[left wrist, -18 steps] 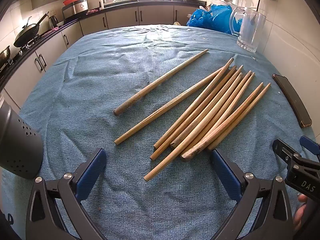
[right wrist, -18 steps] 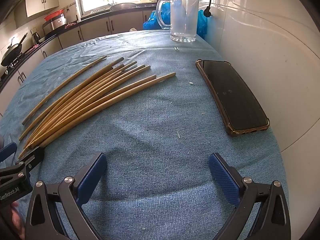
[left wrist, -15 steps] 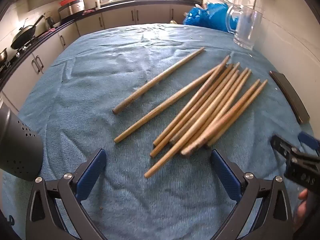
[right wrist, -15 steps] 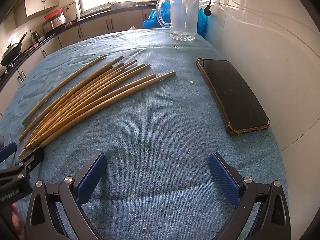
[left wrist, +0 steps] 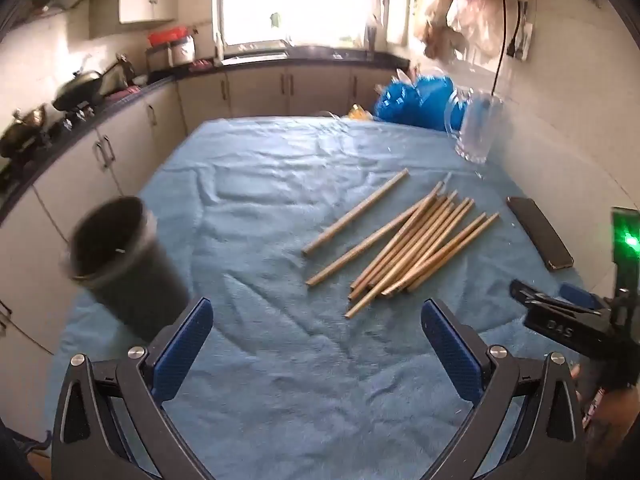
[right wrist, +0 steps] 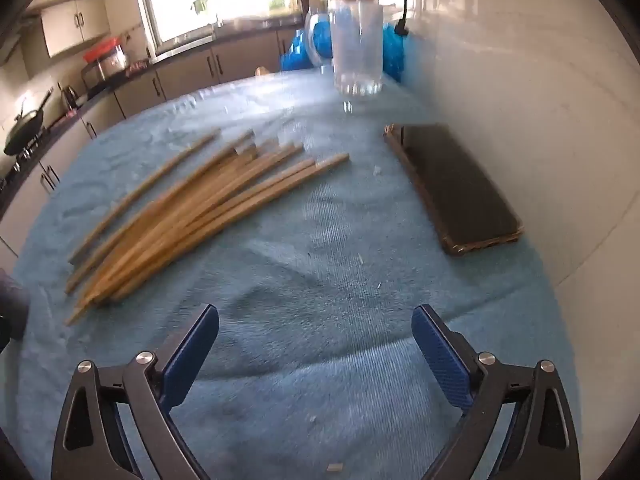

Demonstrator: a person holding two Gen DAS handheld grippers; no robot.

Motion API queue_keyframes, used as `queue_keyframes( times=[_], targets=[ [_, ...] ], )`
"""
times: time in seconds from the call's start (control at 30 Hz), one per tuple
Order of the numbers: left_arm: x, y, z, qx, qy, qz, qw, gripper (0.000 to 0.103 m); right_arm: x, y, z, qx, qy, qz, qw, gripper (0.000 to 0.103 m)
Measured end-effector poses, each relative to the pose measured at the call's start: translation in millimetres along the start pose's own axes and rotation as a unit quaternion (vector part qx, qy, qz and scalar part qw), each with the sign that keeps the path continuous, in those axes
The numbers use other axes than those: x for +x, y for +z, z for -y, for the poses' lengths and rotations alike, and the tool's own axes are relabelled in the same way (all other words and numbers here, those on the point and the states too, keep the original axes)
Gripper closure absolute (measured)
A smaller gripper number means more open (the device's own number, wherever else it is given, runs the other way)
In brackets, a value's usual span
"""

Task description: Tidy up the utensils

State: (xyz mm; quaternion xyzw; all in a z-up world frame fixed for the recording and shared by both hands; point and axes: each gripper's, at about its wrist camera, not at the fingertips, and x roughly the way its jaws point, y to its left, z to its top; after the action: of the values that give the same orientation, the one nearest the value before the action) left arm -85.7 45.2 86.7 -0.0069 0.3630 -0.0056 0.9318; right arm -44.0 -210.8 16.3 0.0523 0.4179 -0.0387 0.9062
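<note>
We see the wooden sticks (left wrist: 404, 246) lying on the desk (left wrist: 260, 184) at one o'clock from our left tongs (left wrist: 317, 340). From our right tongs (right wrist: 316, 344) they lie at ten o'clock. Both tongs gape wide and hold nothing.

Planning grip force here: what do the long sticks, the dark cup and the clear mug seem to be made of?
Sticks: likely unfinished wood or bamboo, tan and matte. Dark cup: dull black, metal or plastic, too blurred to tell. Clear mug: see-through, glossy, probably glass.

The wooden sticks (left wrist: 404, 246) are light brown. The towel (left wrist: 260, 208) is blue. The cup (left wrist: 124, 264) on the left is black. The phone (right wrist: 456, 188) on the right is dark.
</note>
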Motion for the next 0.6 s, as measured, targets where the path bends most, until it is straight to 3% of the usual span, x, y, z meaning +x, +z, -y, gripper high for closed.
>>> queue_keyframes(
  times=[0.17, 0.33, 0.6],
  targets=[
    [-31.4, 1.7, -3.8, -0.013, 0.014, 0.05, 0.9986, 0.0, -55.0, -7.4, -13.5, 0.001, -0.004, 0.088, 0.996, 0.004],
    [-71.1, -3.1, -12.4, -0.017, 0.028, 0.101, 0.9943, 0.0, -112.3, -23.1, -25.2, 0.01, -0.013, 0.184, 0.983, 0.004],
    [-118.2, -14.2, -22.5, -0.012, 0.06, 0.16, 0.9852, 0.0, -171.1, -43.3, -39.4, 0.015, -0.02, 0.26, 0.965, 0.003]
  ],
)
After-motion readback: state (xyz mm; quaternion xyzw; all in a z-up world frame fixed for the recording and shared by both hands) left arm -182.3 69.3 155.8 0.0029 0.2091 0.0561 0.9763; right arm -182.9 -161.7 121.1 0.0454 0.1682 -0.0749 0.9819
